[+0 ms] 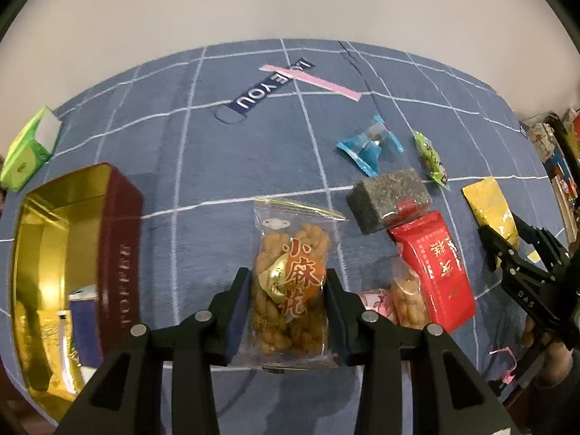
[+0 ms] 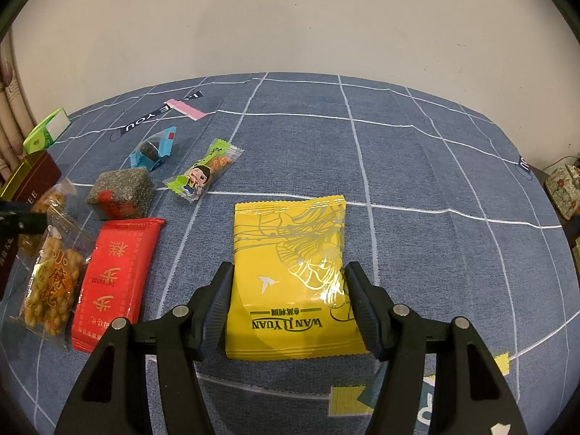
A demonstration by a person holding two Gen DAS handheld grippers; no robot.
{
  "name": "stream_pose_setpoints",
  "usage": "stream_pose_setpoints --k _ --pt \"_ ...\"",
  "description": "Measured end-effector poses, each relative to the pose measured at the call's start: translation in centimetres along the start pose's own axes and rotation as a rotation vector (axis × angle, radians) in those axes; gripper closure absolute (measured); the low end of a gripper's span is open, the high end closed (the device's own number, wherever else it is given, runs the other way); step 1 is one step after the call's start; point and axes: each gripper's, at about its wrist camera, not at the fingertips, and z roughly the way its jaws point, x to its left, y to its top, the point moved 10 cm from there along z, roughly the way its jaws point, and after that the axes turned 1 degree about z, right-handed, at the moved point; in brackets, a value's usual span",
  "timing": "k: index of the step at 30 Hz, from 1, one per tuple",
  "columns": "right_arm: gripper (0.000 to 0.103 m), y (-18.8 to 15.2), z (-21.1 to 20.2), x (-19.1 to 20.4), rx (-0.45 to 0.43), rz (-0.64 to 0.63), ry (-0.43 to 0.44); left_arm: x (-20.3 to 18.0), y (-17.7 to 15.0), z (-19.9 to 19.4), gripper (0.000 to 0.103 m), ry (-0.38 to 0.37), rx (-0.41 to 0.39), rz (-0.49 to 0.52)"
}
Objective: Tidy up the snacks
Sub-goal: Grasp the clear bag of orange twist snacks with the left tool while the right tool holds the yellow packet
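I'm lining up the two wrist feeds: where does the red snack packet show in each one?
Left wrist view: the red snack packet lies right of centre, to the right of the left gripper, its upper end by the grey block.
Right wrist view: the red snack packet lies lower left, left of the right gripper.
Shared landmark: the grey block, just beyond the packet in both.

Both views look forward and down along gripper fingers, close over the blue cloth [image 1: 217, 152], toward its far edge and the pale wall. The left wrist view sits near the cloth's left edge, by the tin [image 1: 119, 239]. The right wrist view sits further right. Both share the red packet [image 1: 438, 272] [image 2: 116, 275], grey block [image 1: 388, 199] [image 2: 121, 190], and blue candy [image 1: 369, 146] [image 2: 152, 150].
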Motion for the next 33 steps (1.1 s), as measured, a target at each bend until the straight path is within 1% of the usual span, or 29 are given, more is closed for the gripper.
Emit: stream_pose_setpoints --k 3,11,17,24,33 --pt "0.044 0.0 0.0 0.0 0.0 0.0 0.0 0.4 -0.2 -0.9 0.063 -0.006 -0.012 -0.012" --pt "0.044 0.0 0.0 0.0 0.001 -0.002 -0.003 1.9 -1.1 -3.8 0.063 0.011 -0.037 -0.041" --pt "0.044 0.0 0.0 0.0 0.001 -0.002 -0.003 4.0 -1.4 -6.5 0.063 0.041 -0.071 -0.061" --pt "0.044 0.0 0.0 0.0 0.001 -0.002 -0.003 8.9 -2.6 -9.1 0.063 0.1 -0.094 -0.107" --pt "0.044 0.0 0.0 0.0 0.001 -0.002 -0.003 15.2 -5.4 -9.4 0.063 0.19 -0.066 -0.159"
